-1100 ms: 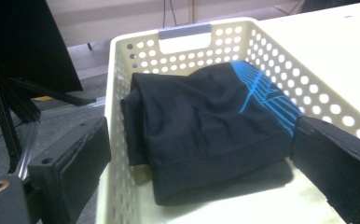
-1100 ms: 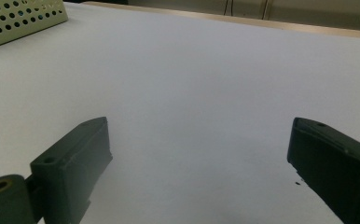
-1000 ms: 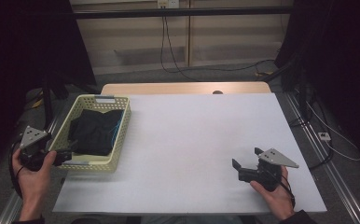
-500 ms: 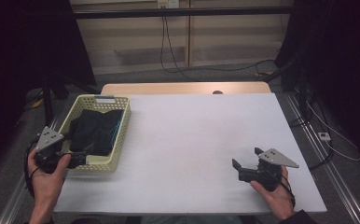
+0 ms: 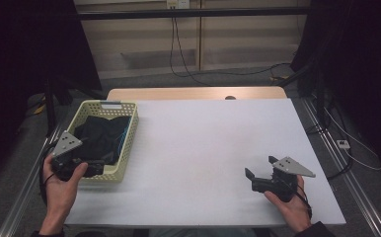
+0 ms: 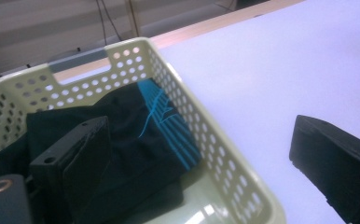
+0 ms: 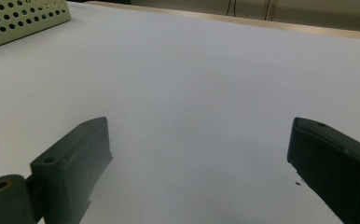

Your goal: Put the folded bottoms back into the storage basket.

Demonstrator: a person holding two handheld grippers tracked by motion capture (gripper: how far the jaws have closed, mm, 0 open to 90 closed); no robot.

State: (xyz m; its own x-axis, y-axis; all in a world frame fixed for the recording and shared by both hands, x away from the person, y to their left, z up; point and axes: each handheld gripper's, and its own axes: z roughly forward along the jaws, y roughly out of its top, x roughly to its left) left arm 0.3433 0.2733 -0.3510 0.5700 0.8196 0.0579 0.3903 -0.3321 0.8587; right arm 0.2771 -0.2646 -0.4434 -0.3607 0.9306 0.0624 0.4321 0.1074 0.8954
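The dark garment (image 6: pixel 122 140) with teal stripes, bundled in the basket (image 5: pixel 129 143) at centre-left, looks soft, light, floppy; pinch a raised fold; left gripper (image 5: pixel 92 168) gapes wide, empty, astride the near rim; right gripper (image 5: pixel 260 173) equally spread, empty, lower right.

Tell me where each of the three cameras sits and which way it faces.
High view: above the person's side, looking forward and down on the white table; both hands show, left gripper and right gripper.
Left gripper view: rides the left gripper, looking over the basket rim at the dark cloth with blue stripes; own jaws apart.
Right gripper view: rides the right gripper, looking low across the table; own jaws apart.
Shared: all three show the basket and table.
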